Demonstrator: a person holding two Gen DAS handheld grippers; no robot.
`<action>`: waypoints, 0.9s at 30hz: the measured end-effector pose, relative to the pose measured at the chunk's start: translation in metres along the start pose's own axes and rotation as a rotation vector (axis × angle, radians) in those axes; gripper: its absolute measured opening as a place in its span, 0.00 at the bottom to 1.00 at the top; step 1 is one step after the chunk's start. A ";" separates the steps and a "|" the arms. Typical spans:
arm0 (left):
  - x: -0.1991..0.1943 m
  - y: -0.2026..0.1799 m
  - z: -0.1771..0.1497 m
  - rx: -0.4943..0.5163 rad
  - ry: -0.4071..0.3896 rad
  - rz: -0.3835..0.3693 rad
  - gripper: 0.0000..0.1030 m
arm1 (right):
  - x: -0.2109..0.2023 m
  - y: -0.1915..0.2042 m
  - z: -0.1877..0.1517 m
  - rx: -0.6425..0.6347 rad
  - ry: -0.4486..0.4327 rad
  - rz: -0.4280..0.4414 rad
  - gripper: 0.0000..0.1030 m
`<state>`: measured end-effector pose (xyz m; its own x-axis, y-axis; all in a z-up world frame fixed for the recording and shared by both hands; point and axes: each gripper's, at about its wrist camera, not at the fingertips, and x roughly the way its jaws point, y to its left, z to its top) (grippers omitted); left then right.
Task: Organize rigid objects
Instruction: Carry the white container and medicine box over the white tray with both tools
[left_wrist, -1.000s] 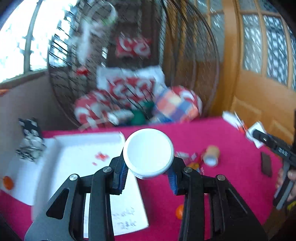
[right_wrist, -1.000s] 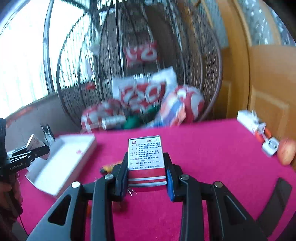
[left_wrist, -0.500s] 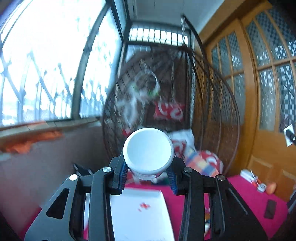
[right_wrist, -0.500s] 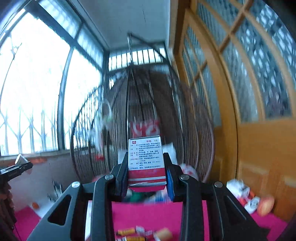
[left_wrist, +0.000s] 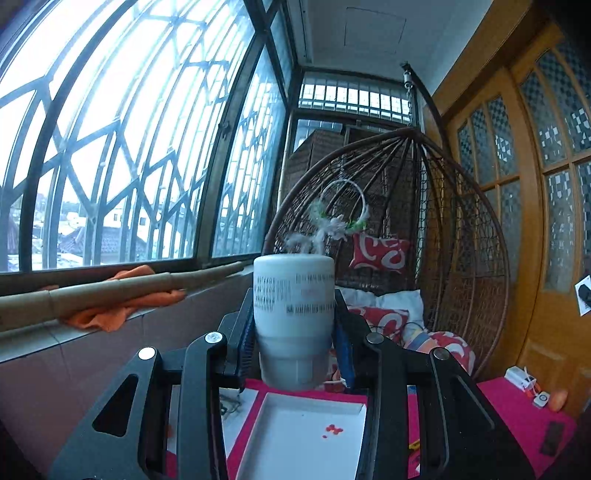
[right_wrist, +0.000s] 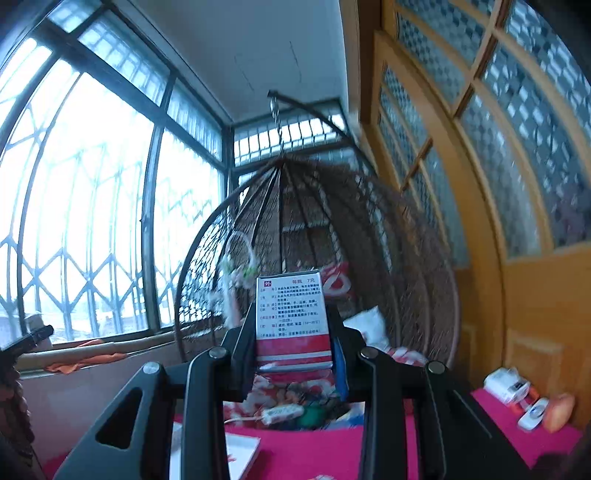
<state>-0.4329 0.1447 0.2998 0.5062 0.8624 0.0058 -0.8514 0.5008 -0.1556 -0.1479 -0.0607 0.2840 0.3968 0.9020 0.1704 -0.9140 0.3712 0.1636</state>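
Note:
My left gripper (left_wrist: 294, 334) is shut on a white plastic bottle (left_wrist: 294, 317) with printed text, held high above the table and pointing level. Below it lies a white tray (left_wrist: 306, 439) with a few small red bits in it. My right gripper (right_wrist: 293, 343) is shut on a small red-and-white box (right_wrist: 292, 321) with printed text, tilted slightly upward over the pink table (right_wrist: 314, 450). The left gripper's tip (right_wrist: 29, 339) shows at the left edge of the right wrist view.
A wicker hanging chair (left_wrist: 436, 236) with red cushions stands behind the pink table (left_wrist: 517, 417). A white box (right_wrist: 506, 386), a small white device (right_wrist: 532, 417) and a peach-coloured fruit (right_wrist: 559, 411) lie at the table's right end. Windows are left, a wooden door right.
Both grippers rose and tipped up from looking down at the table to looking at the windows and hanging chair. Each kept its object. The white bottle now shows its side, not its cap.

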 end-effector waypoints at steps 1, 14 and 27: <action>0.002 0.001 -0.002 -0.001 0.004 0.000 0.35 | 0.003 0.001 0.000 0.002 0.010 0.004 0.32; 0.005 0.026 -0.013 -0.028 0.043 0.036 0.35 | 0.042 0.044 -0.021 -0.013 0.118 0.075 0.33; 0.044 0.037 -0.044 -0.031 0.161 0.039 0.35 | 0.109 0.081 -0.069 0.007 0.327 0.183 0.33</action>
<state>-0.4362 0.1983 0.2507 0.4907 0.8567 -0.1591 -0.8674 0.4628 -0.1829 -0.1849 0.0826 0.2487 0.1783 0.9764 -0.1215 -0.9662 0.1971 0.1663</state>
